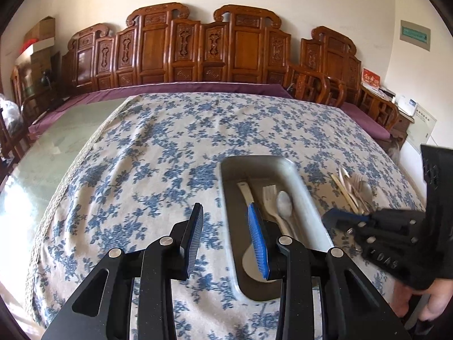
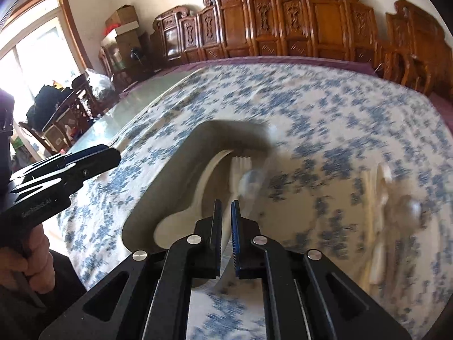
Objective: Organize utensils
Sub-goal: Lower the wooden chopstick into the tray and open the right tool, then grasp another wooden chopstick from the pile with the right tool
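A white oblong tray point(image 1: 307, 195) lies on the blue-flowered tablecloth and holds a white spatula point(image 1: 244, 190), a white fork point(image 1: 270, 198) and a clear spoon point(image 1: 284, 202). A loose pile of utensils point(image 1: 354, 189) lies on the cloth to the tray's right. My left gripper point(image 1: 228, 233) is open and empty, straddling the tray's left rim. My right gripper point(image 2: 226, 218) is nearly shut above the tray's near right rim point(image 2: 170, 175); a clear spoon point(image 2: 250, 182) shows blurred just beyond its tips, and I cannot tell if it is held. The pile point(image 2: 396, 206) is blurred at right.
The flowered cloth point(image 1: 158, 153) covers part of a glass-topped table point(image 1: 56, 147). Carved wooden chairs point(image 1: 243, 48) line the far wall. Boxes point(image 1: 39, 36) stand in the far left corner. The other gripper and hand point(image 2: 56, 170) sit left of the tray.
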`<state>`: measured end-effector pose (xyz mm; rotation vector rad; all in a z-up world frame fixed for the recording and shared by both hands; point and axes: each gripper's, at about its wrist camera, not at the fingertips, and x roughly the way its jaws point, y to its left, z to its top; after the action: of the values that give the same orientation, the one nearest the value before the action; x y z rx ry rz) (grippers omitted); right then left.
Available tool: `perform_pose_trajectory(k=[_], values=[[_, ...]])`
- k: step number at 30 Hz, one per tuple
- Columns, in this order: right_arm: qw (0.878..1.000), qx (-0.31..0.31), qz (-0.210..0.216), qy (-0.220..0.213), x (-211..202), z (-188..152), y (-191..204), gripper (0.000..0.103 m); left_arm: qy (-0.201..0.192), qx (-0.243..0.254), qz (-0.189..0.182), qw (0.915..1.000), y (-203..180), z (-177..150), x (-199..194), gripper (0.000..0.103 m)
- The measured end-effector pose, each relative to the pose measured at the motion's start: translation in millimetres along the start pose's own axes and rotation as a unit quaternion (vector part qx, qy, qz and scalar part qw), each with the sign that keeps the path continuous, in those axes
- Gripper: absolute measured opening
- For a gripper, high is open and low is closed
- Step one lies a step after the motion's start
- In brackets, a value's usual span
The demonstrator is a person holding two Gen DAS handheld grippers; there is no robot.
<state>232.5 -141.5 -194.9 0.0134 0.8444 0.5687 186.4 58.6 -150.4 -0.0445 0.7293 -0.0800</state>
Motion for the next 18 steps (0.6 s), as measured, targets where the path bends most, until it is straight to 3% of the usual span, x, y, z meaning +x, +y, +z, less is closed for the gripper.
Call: perform_pose_trajectory(k=[2, 4, 12, 18], values=[[1.000, -0.004, -0.016, -0.007, -12, 0, -12, 0.009, 0.000, 0.004, -0.009, 1.0000, -9, 0, 0, 0.033], [0.999, -0.008, -0.037, -0.013, -25, -2, -27, 0.009, 0.000, 0.008, -0.012, 0.9999, -16, 0, 2, 0.046], [0.991, -0.008, -0.131, -0.006, -52, -18, -100, 0.009, -0.002, 0.023, -0.036, 0.9991, -45, -2, 2, 0.051], [0.989, 0.037, -0.140, -0.002, -47, -35, -139, 0.013, 0.003, 0.029, -0.047, 0.9985, -58, -6, 3, 0.052]])
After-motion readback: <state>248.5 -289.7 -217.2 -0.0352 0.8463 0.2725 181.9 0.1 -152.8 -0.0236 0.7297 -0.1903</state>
